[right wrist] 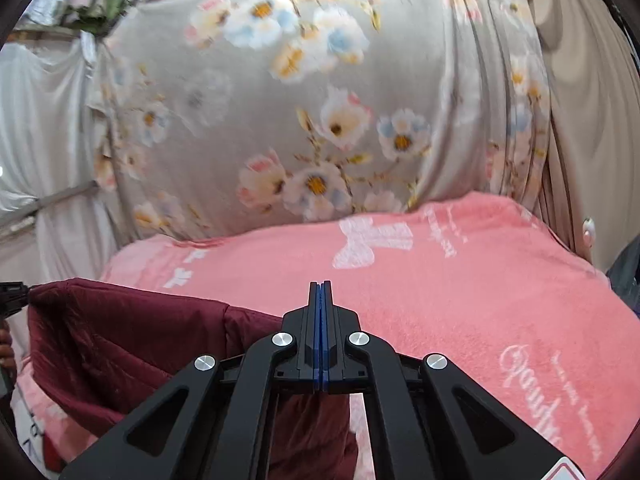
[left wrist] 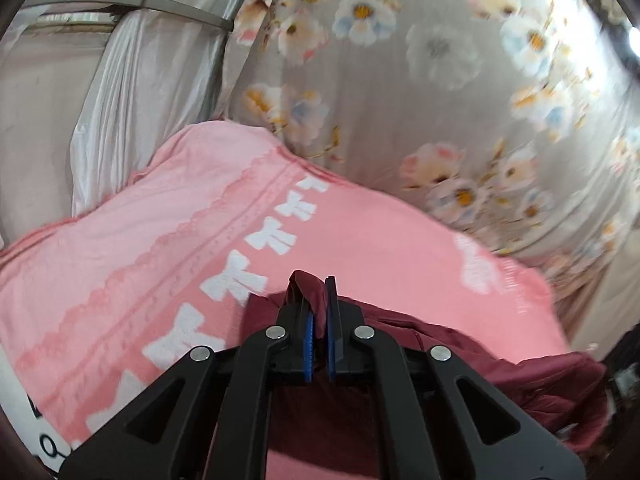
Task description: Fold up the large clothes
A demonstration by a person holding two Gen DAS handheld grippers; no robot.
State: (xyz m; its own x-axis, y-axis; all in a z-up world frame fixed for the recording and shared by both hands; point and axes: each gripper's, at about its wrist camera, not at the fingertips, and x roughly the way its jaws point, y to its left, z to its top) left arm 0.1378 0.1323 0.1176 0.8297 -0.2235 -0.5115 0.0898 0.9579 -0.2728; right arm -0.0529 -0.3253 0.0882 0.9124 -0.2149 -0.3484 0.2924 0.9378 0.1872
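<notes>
A dark maroon quilted garment [left wrist: 500,372] hangs above a pink blanket [left wrist: 120,264] on the work surface. My left gripper [left wrist: 318,292] is shut on a fold of the maroon garment, which pokes up between its blue pads. In the right wrist view the garment [right wrist: 120,332] is lifted as a sheet at the lower left, and the left gripper [right wrist: 12,296] holds its far corner at the left edge. My right gripper [right wrist: 320,292] has its jaws pressed together; the maroon cloth hangs beneath it, and I cannot see cloth between the tips.
The pink blanket [right wrist: 460,300] has white bows and script lettering. A grey floral curtain [right wrist: 320,100] hangs close behind it. Pale drapes [left wrist: 120,92] hang at the left, and a beige curtain [right wrist: 592,120] hangs at the right.
</notes>
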